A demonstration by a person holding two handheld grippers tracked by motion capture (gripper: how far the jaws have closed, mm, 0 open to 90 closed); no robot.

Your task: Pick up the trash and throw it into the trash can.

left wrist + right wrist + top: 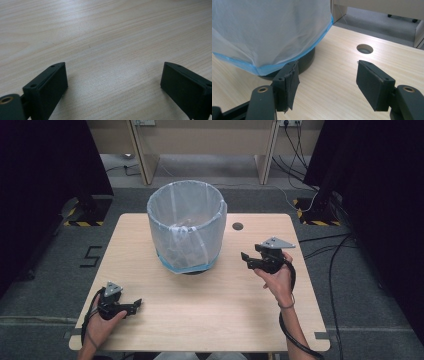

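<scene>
Wooden table (210, 295) bears a lined bin (186, 227) (cable hole (237, 226) beside)

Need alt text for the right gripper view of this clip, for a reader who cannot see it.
The right gripper, jaws open and empty, points at a dark bin lined with a translucent white bag whose blue-edged hem hangs down near the bin's base. The bin stands on a light wooden table with a round cable hole to the right.
</scene>
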